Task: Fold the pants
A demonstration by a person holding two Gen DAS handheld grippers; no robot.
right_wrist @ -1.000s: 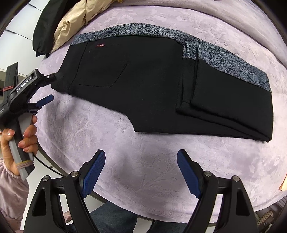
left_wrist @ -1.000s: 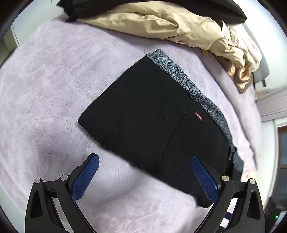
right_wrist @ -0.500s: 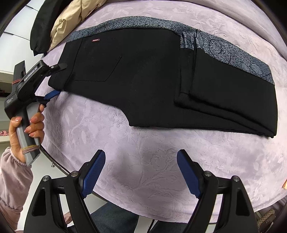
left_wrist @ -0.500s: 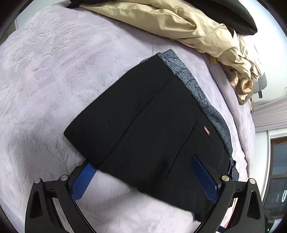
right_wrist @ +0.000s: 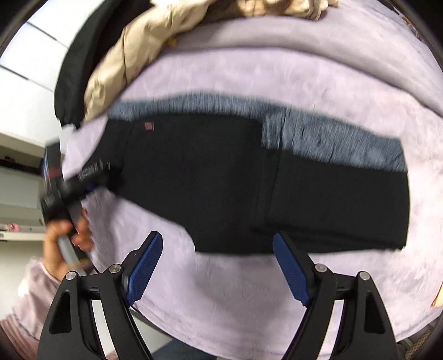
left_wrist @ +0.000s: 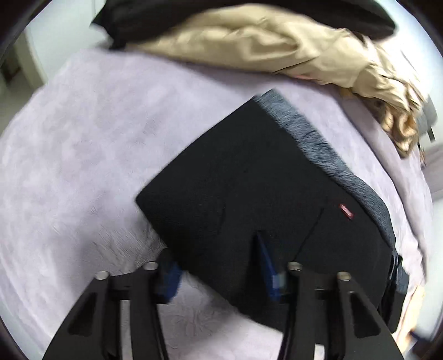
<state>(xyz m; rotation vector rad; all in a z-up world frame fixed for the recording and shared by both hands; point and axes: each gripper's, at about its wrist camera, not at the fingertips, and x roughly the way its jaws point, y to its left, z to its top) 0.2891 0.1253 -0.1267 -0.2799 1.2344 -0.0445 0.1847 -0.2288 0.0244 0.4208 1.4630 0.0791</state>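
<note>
Black pants (left_wrist: 249, 188) with a grey patterned waistband and a small red label lie partly folded on the lilac bed cover; they also show in the right wrist view (right_wrist: 235, 177). My left gripper (left_wrist: 218, 265) has its jaws partly closed around the near edge of the pants, one blue pad under the cloth and one on top. It also shows in the right wrist view (right_wrist: 91, 180) at the pants' left end. My right gripper (right_wrist: 218, 257) is open and empty, just in front of the pants' near edge. Both views are motion-blurred.
A beige jacket (left_wrist: 277, 47) and a dark garment (left_wrist: 193, 13) are piled at the far side of the bed. The bed cover (left_wrist: 83, 152) stretches bare to the left. A hand in a pink sleeve (right_wrist: 63, 241) holds the left gripper.
My left gripper has narrowed its jaws over the edge of the pants. My right gripper has moved closer to the pants' near edge and stays open.
</note>
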